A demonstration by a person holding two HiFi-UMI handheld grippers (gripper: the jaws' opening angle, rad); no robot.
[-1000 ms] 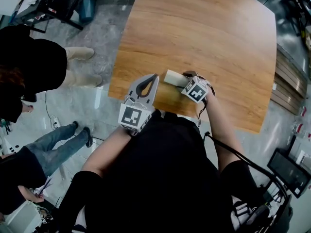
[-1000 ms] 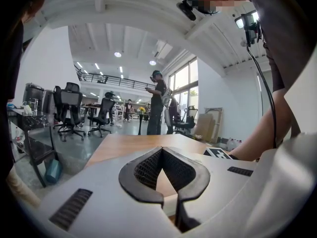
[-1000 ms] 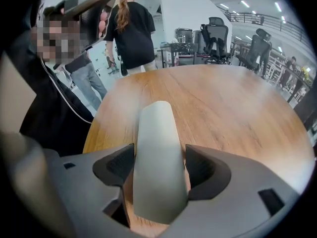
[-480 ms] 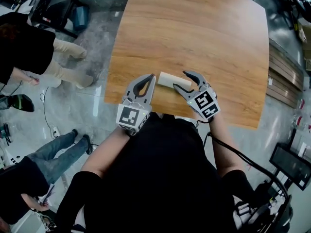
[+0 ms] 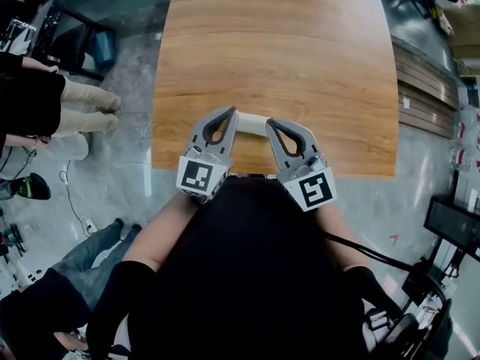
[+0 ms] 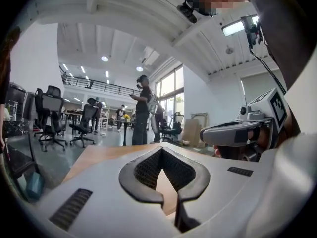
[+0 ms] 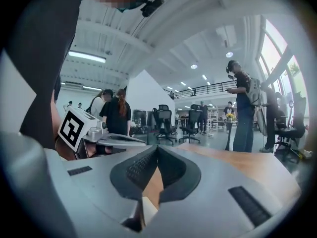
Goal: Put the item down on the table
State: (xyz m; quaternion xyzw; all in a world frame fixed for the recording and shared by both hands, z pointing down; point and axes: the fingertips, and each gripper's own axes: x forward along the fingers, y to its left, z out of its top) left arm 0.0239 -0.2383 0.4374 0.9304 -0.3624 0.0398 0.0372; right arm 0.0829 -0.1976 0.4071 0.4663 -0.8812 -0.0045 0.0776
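**A:** Where is the pale block (image 5: 252,123)?

**B:** It lies on the table (image 5: 300,51), close to the near edge. It sits between the tips of your left gripper (image 5: 229,113) and your right gripper (image 5: 271,123).

**A:** Am I holding it?

**B:** No. Your left jaws are pressed together with nothing in them. Your right jaws are the same: together and empty.

**A:** What could go wrong?

**B:** I think the block is very near the edge by your tummy. Both grippers are just beside it, and I cannot tell if they touch it. If you bump it as you move away, it could slide and drop off the table.

**A:** What does one view show that another does not?

**B:** Only the head view shows the block and how near the edge it is. The two gripper views look out over the table. They show the jaw tips meeting up close, and the room beyond, with office chairs (image 6: 52,118) and a standing person (image 6: 143,113).
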